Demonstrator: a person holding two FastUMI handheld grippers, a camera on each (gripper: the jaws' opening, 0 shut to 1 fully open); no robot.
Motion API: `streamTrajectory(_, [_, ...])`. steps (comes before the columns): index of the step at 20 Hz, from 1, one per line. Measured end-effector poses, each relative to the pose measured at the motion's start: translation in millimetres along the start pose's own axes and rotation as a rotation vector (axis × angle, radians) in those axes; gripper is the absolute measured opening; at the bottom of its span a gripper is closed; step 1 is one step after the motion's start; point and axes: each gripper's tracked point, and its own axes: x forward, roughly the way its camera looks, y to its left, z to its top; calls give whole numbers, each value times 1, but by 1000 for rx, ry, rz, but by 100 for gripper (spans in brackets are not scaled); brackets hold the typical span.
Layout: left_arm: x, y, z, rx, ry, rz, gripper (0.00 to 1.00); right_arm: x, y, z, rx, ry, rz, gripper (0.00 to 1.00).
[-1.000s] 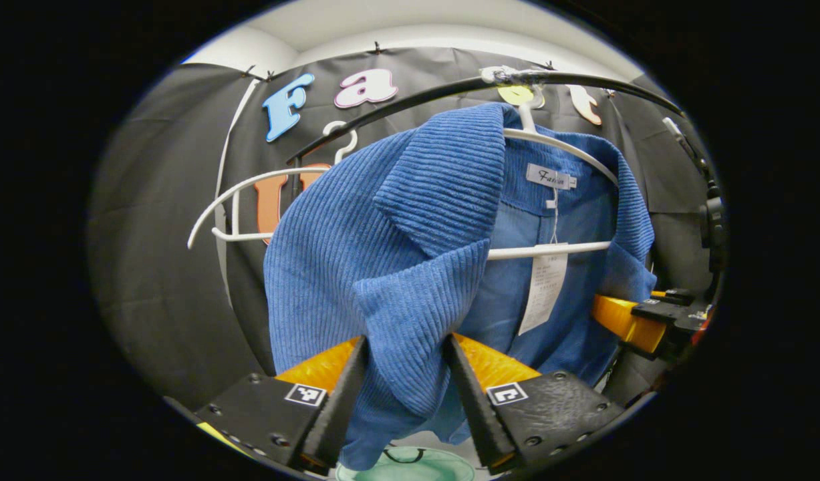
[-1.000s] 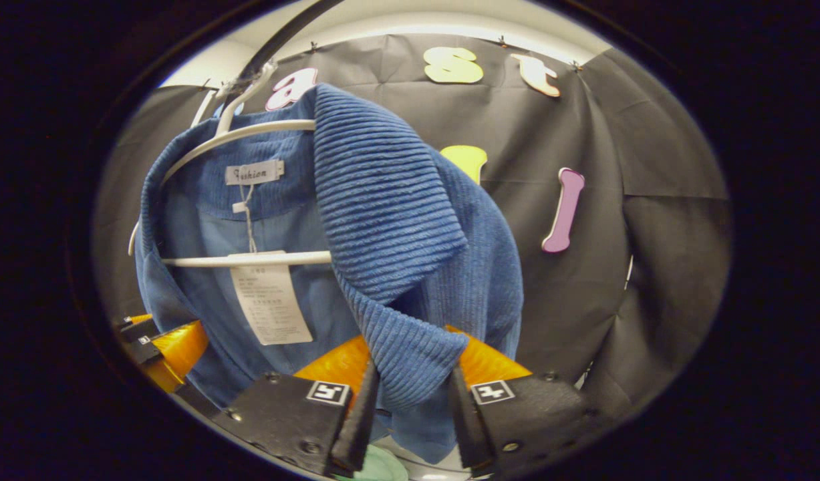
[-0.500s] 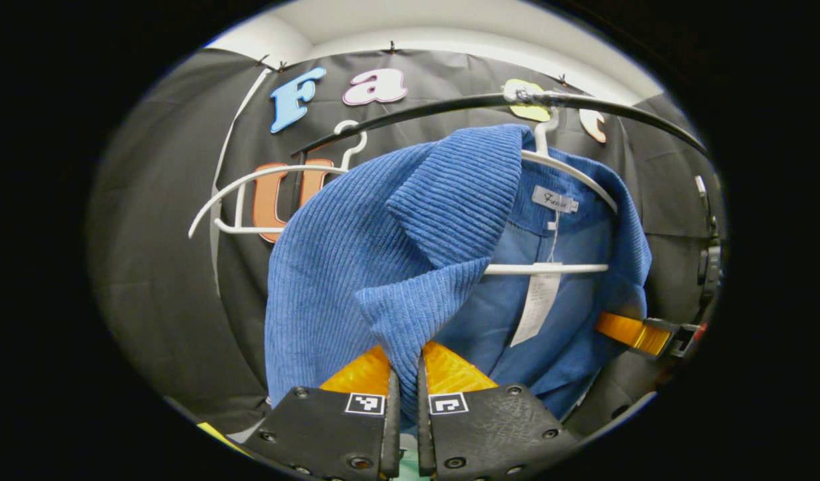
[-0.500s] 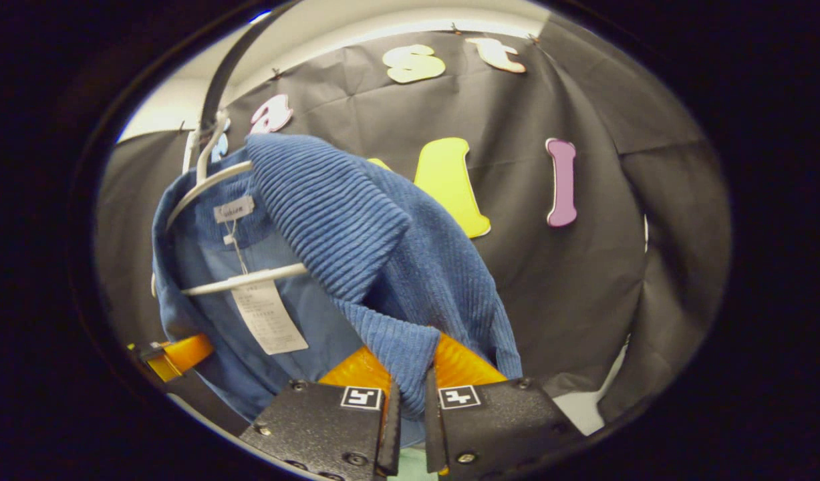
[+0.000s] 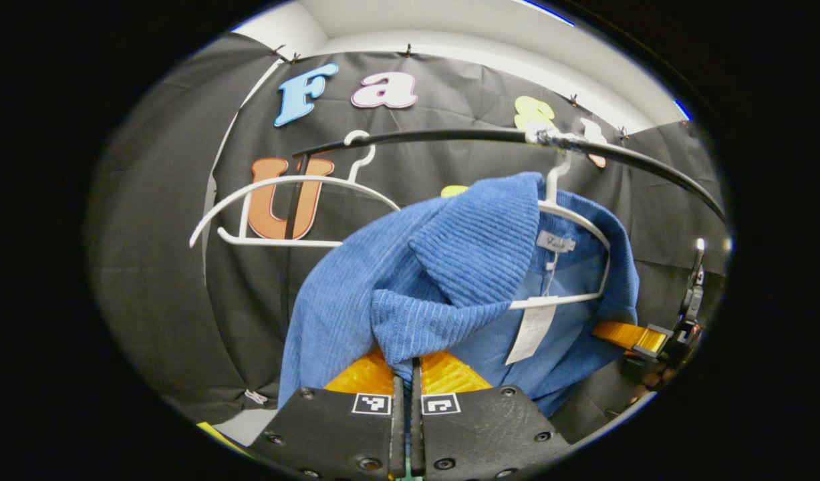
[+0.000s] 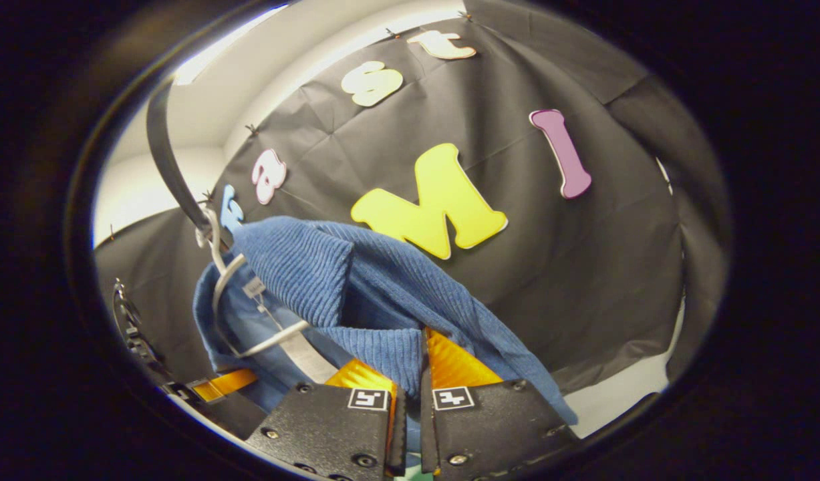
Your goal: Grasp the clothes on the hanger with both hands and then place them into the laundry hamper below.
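The left gripper view looks slightly upward along the left claw (image 5: 404,374), close to the blue corduroy jacket (image 5: 463,267) on its white hanger (image 5: 583,224) under the black rail (image 5: 450,137). The right gripper view looks up from the opposite side along the right claw (image 6: 410,374), tilted. Both views share the jacket (image 6: 383,287), hanger (image 6: 226,280) and rail (image 6: 166,160).
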Motion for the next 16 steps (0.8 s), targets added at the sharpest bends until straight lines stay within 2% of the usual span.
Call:
streamTrajectory(1, [-2,1,4,-16,-8,-7,7,-3,-1,5,22,-6,17,11])
streamTrajectory(2, [-5,2,9,-36,-17,-14,3,-6,0,9,52,-14,34,11])
streamTrajectory(6, [-15,14,28,-52,-34,-22,3,-10,1,11,148,34,142,11])
streamTrajectory(7, [-16,16,32,-47,-39,-27,7,-9,1,6,142,62,145,11])
streamTrajectory(8, [-18,18,35,-47,-45,-31,3,-10,0,2,136,79,142,11])
streamTrajectory(11, [-20,29,45,-42,-54,-27,3,-15,-1,-13,117,150,121,11])
streamTrajectory(14, [-21,33,50,-44,-57,-36,3,-22,5,-16,92,176,145,12])
streamTrajectory(15, [-21,32,50,-57,-55,-45,7,-24,5,-14,91,176,153,12])
streamTrajectory(16, [-22,32,50,-68,-47,-56,3,-24,3,-9,110,168,157,12])
